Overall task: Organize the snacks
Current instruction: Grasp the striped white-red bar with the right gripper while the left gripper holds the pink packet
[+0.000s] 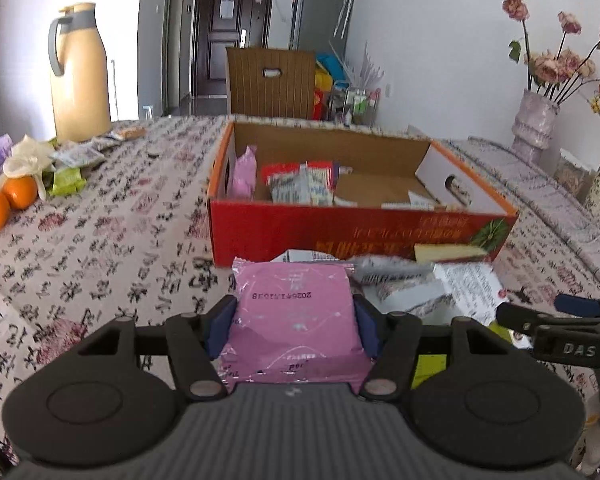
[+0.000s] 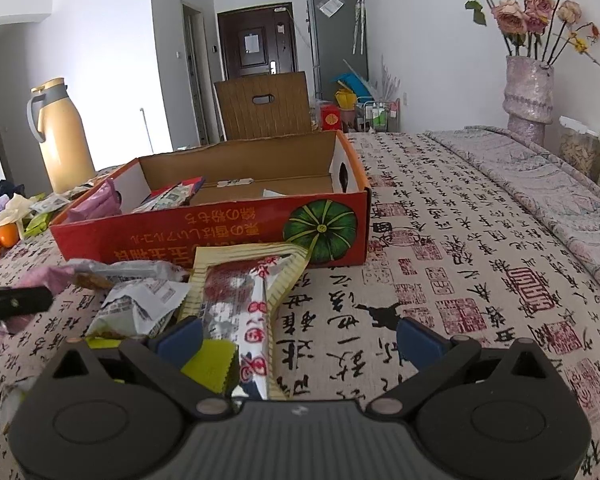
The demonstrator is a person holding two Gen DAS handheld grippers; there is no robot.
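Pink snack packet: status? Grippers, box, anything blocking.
Left gripper shut on pink packet. Right gripper open over loose snacks, holding nothing. Red box directly ahead, partly filled. Path to it unobstructed.

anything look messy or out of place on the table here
Yes. A loose pile of snack packets lies on the tablecloth before the red cardboard box, not in it. A second heap sits by the oranges and thermos. The left gripper holds a pink packet.
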